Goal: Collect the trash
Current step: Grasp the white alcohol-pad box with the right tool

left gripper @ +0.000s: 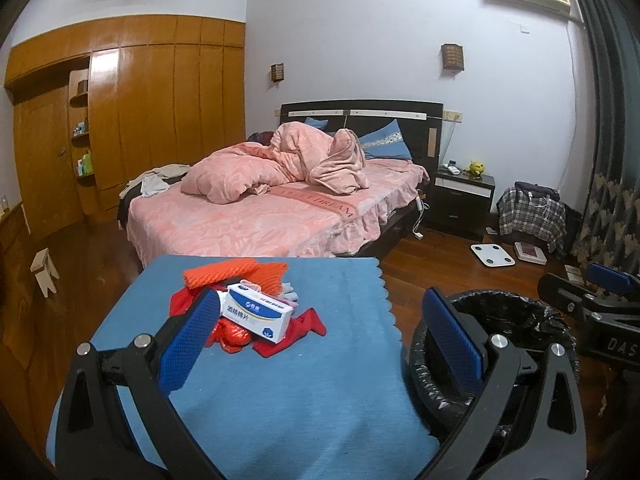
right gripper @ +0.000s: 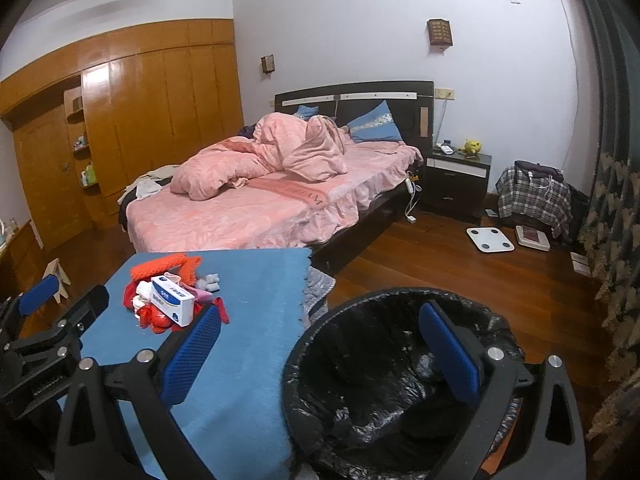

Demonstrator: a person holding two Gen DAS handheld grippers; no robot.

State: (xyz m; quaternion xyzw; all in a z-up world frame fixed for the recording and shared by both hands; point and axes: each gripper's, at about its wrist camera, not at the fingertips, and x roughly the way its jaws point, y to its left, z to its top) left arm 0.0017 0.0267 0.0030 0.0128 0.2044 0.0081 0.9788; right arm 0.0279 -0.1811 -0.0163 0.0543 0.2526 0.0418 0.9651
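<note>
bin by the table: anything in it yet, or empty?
Looks empty. The right wrist view looks down into the bin: only crumpled black liner shows. The trash pile sits on the table.

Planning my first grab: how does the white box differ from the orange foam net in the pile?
The white box is rigid, printed in blue and lies on top, nearest the grippers; the orange foam net is soft, meshed and lies flat at the pile's far edge. Both rest on the blue cloth, ungripped.

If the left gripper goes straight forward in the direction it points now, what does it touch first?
Most likely the blue cloth on the table, then the trash pile, beginning with the white box, which lies toward its left finger. The left gripper is open and empty. Depth is unclear, so it may pass above the cloth.
</note>
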